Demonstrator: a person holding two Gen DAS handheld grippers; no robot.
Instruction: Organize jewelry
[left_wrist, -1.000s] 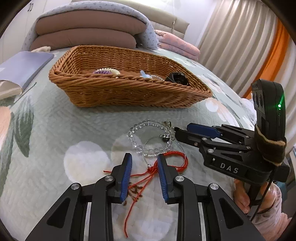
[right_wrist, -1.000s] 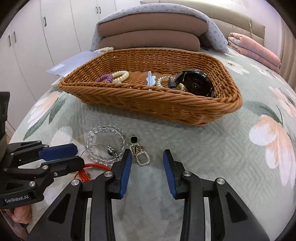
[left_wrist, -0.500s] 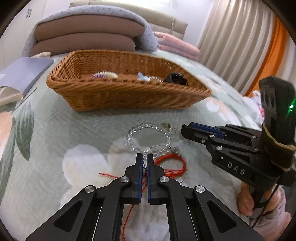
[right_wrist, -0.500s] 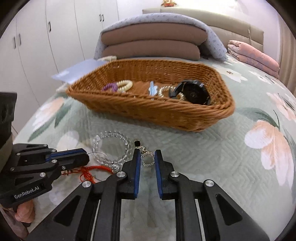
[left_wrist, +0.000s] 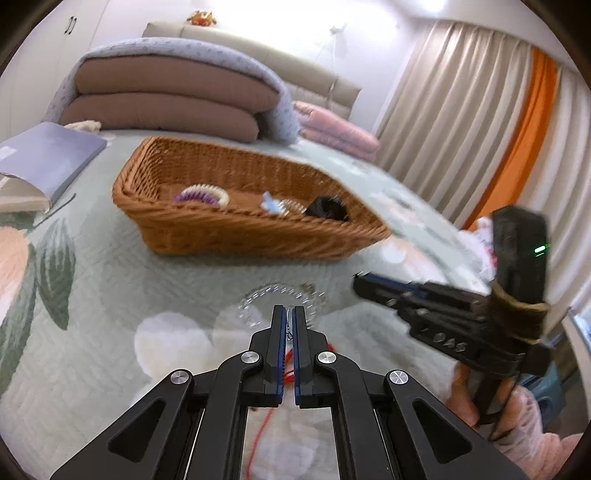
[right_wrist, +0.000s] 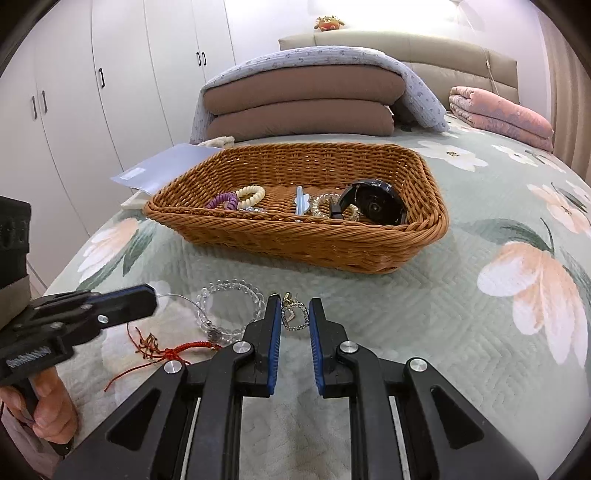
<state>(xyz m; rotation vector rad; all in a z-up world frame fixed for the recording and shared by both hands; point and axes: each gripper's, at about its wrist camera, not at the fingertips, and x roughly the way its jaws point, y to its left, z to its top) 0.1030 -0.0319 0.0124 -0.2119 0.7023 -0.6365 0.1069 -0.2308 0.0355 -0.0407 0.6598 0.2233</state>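
Observation:
A wicker basket on the bed holds hair ties, a clip, a bracelet and a black watch. On the quilt in front lie a clear bead bracelet, a red cord bracelet and a rhinestone earring. My left gripper is shut on a thin wire hoop and holds it above the quilt. My right gripper has its jaws narrowly apart on either side of the earring; whether the pads touch it does not show.
Folded brown cushions under a blue blanket and a pink blanket lie behind the basket. A blue folder lies at the left. White wardrobes stand at the left and curtains at the right.
My left gripper closed on the thin wire hoop and lifted up and back. My right gripper closed around the earring, then its jaws widened slightly.

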